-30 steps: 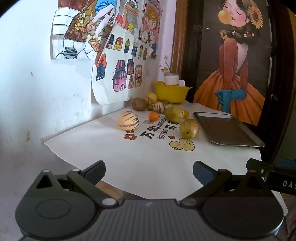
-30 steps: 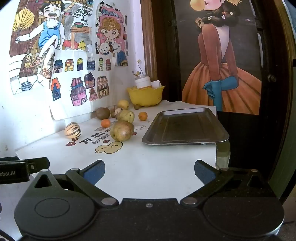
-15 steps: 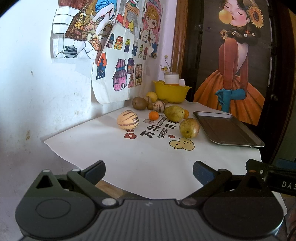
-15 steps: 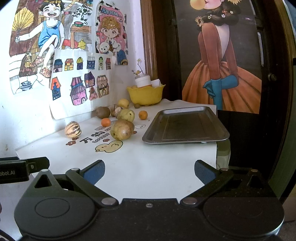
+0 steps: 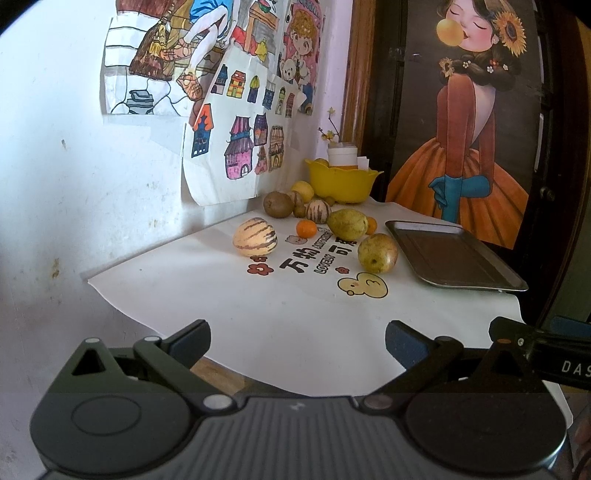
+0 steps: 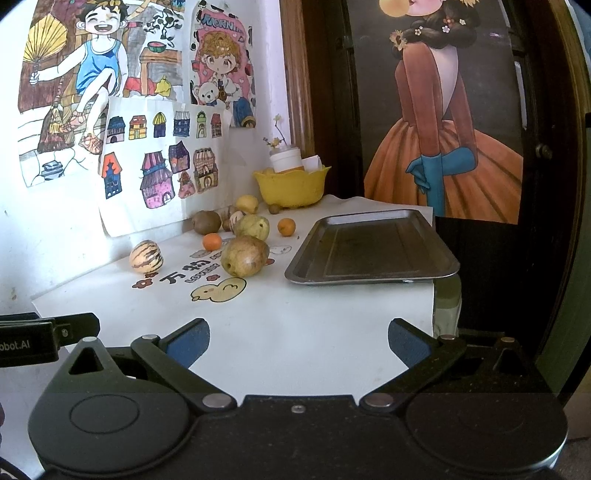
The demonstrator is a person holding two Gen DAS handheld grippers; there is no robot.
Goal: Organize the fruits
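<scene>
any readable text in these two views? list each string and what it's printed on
"万物" then "可", rest cut off by fruit: white table mat
"LOVELY", small print beside it too blurred to read: same mat
"MORNI...": anime girl drawing on the wall
"DAS", cut off at frame edge: right gripper's body in the left wrist view
"obot.AI", start cut off: left gripper's body in the right wrist view

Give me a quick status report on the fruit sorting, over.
Left gripper and right gripper open, empty. Fruits loose on paper mat, nearest a yellow-green pear. Metal tray empty. Nothing in the way.
</scene>
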